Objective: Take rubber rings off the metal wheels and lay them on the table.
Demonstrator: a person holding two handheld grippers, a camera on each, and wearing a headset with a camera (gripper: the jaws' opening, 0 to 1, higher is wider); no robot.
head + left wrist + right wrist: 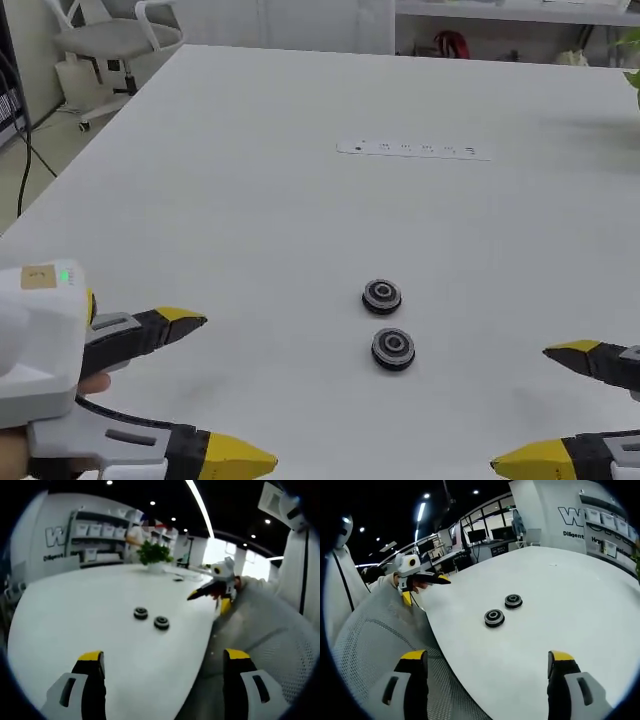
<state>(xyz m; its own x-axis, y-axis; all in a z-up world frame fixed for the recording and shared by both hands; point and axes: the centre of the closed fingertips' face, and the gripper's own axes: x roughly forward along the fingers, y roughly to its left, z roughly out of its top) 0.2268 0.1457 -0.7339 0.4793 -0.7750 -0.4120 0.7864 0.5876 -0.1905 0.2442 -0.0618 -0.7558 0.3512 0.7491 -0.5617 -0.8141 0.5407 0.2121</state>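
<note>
White laminate worktop (250, 180), bare over most of its width. Toward the near edge, a little right of the middle, two small round metal wheels lying flat, close together but not touching: farther wheel (381, 296) and, just behind it toward the near edge and slightly to the right, nearer wheel (393, 349). Around each rim a black rubber ring (486, 619), seated on its wheel, silver hub and dark centre hole facing up.

Over the near edge, left of the wheels, grey-and-black left gripper with yellow-tipped jaws (232, 392), spread wide with nothing between, well apart from both wheels. Over the same edge on the other side, matching yellow-tipped right gripper (525, 408), likewise gaping and empty, also well clear of the wheels.

Seen along the left gripper's own jaws: one tip above the worktop, the other beyond the near edge above white mesh fabric (260, 630); both wheels ahead, framed by the wide gap but far from either tip; right gripper across from it, jaws parted. Seen along the right gripper's jaws: the same straddling of the near edge, nearer wheel closest, farther wheel just past it, left gripper opposite with jaws apart.

Toward the far edge, a flat white socket strip (412, 150) set into the worktop. By the far right edge, a green leafy potted plant (154, 554). Off the far left corner, on the floor, a white office chair (110, 40)
</note>
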